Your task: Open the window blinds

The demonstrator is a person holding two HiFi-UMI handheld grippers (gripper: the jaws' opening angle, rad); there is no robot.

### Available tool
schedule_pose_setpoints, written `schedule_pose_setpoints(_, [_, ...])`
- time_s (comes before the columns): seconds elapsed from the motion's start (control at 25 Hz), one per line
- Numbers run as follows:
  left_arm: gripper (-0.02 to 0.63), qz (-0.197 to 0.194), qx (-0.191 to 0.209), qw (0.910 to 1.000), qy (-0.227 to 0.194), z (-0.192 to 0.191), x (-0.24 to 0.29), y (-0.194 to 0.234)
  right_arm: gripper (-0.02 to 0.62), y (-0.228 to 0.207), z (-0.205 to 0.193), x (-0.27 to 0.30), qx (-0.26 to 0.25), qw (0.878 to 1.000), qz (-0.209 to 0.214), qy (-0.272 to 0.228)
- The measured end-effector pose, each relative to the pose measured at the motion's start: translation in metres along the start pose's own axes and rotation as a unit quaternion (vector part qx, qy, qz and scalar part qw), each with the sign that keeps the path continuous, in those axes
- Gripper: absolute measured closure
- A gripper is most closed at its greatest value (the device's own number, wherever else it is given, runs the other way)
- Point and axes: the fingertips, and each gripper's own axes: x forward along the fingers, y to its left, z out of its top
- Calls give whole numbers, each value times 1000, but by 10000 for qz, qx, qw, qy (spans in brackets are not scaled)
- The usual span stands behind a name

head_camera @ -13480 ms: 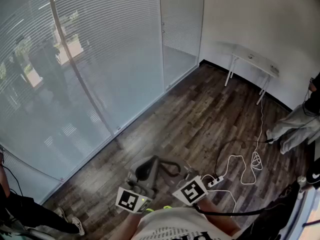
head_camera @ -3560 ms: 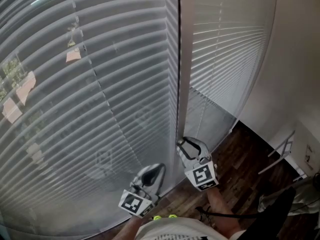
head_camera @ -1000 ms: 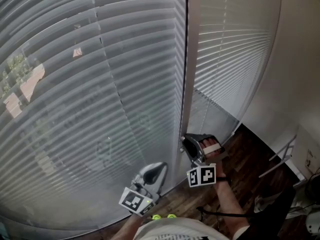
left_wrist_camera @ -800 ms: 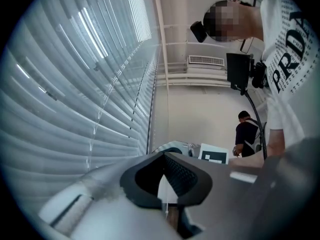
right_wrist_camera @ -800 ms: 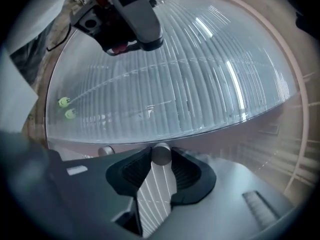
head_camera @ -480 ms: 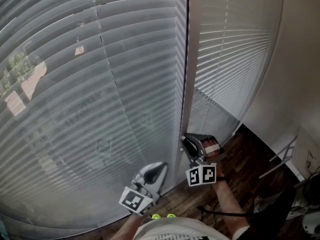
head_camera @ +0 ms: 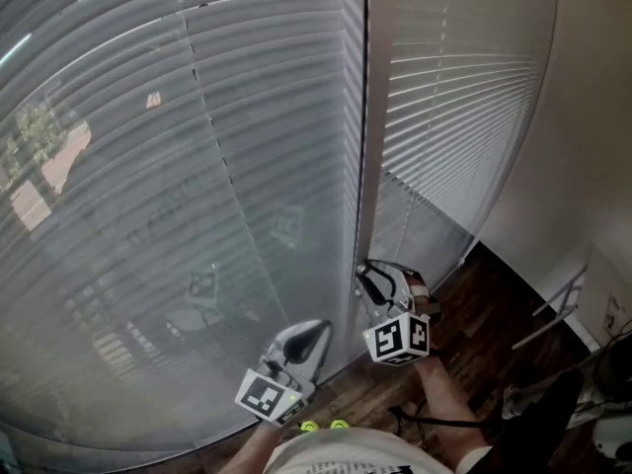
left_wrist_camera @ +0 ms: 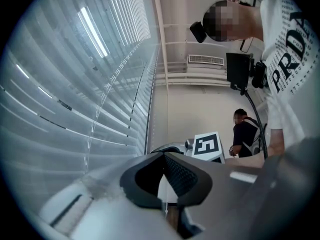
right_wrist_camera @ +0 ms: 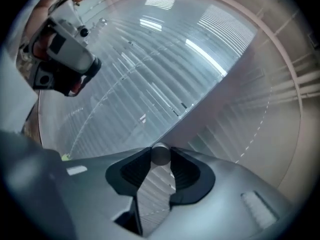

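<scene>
Between right gripper (head_camera: 377,282) jaws: tilt wand (right_wrist_camera: 160,154) tip, clamped. Wand axis vertical, along mullion (head_camera: 373,117), so prob twist abt it. Left gripper (head_camera: 306,338) closed, empty, farther off.

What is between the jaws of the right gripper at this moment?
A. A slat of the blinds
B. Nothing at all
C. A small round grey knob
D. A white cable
C: in the right gripper view, the two jaws of the right gripper press from both sides on a small round grey knob, with the blinds behind it.
</scene>
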Motion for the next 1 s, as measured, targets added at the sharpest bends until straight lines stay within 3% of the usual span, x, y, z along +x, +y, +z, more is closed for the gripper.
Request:
schedule_pose_setpoints(0.24, [614,-15,15,10000,4,1,-2,0,468,-2,-1,1,1107,9937,143,-83])
schedule_pose_setpoints(0.44, [614,-17,16,10000,8,1,-4,0,468,-4,-3,1,1967,9801,206,-154])
schedule_pose_setpoints(0.72, [614,-67,16,10000,2,3,-7,-1,468,-8,-8,2,3300,9429,334,-308])
schedule_pose_setpoints(0.88, [614,-99,2,10000,-12,3,-8,-2,468,-10,-9,2,4150,9074,469,-471])
schedule_pose_setpoints(1.0, [614,-107,-3,9999,5,2,-9,-3,468,-10,-9,2,4333,8984,483,-526])
